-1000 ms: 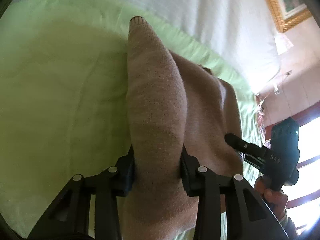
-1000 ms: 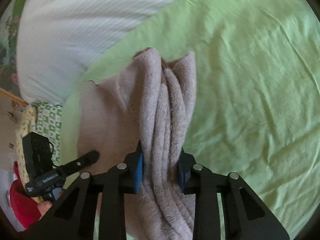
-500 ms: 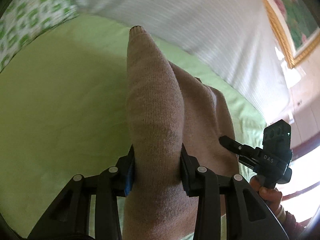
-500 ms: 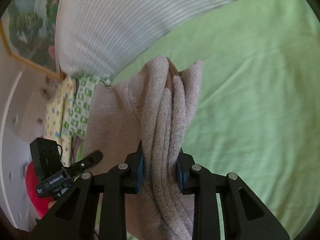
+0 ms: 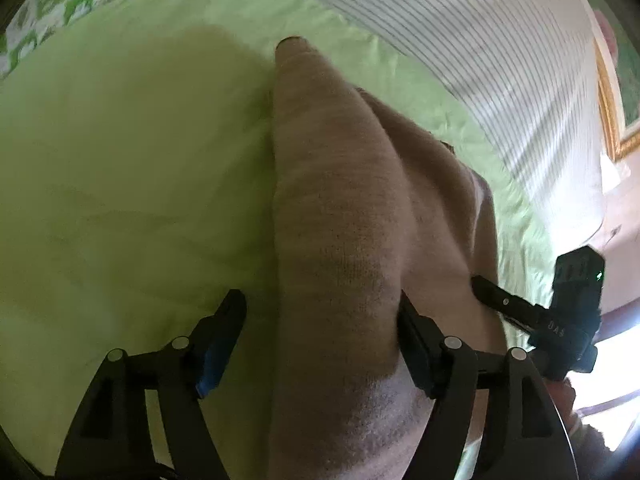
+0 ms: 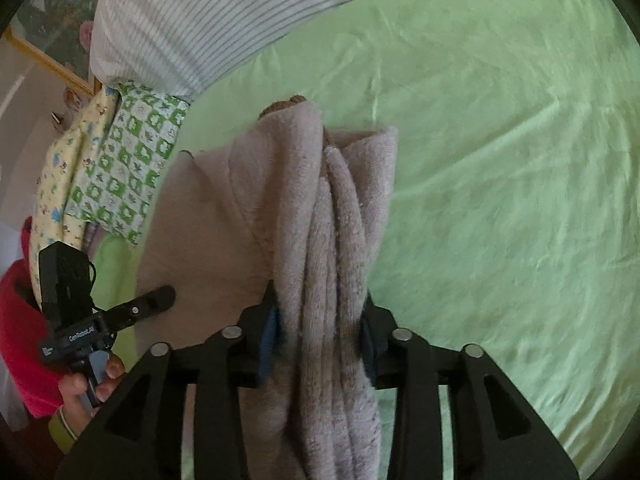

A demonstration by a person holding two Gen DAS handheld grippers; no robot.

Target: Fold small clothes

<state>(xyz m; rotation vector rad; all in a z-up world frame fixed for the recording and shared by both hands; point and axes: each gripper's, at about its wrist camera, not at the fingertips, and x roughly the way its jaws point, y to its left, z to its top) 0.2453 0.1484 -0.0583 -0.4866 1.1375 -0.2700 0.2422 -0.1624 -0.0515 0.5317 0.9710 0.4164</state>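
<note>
A small beige knit sweater [image 5: 344, 216] lies on a light green bedsheet [image 5: 120, 184]. In the left wrist view my left gripper [image 5: 320, 320] is open; its jaws stand apart, with the sweater's fold between them, touching the right finger [image 5: 416, 340] and clear of the left finger [image 5: 220, 332]. In the right wrist view my right gripper [image 6: 320, 324] is shut on a bunched edge of the sweater [image 6: 332, 248]. Each gripper shows in the other's view: the right one [image 5: 496, 300] and the left one [image 6: 152, 304].
A white striped cover [image 5: 480, 40] lies along the far side of the bed. A green-and-white patterned cloth [image 6: 128, 172] and a yellow printed cloth [image 6: 60, 184] lie at the left. A gold picture frame [image 5: 612, 120] hangs on the wall.
My left gripper has opened and let go of the sweater fold it was pinching. My right gripper still pinches its bunch. Both views have tilted toward the far side of the bed.
</note>
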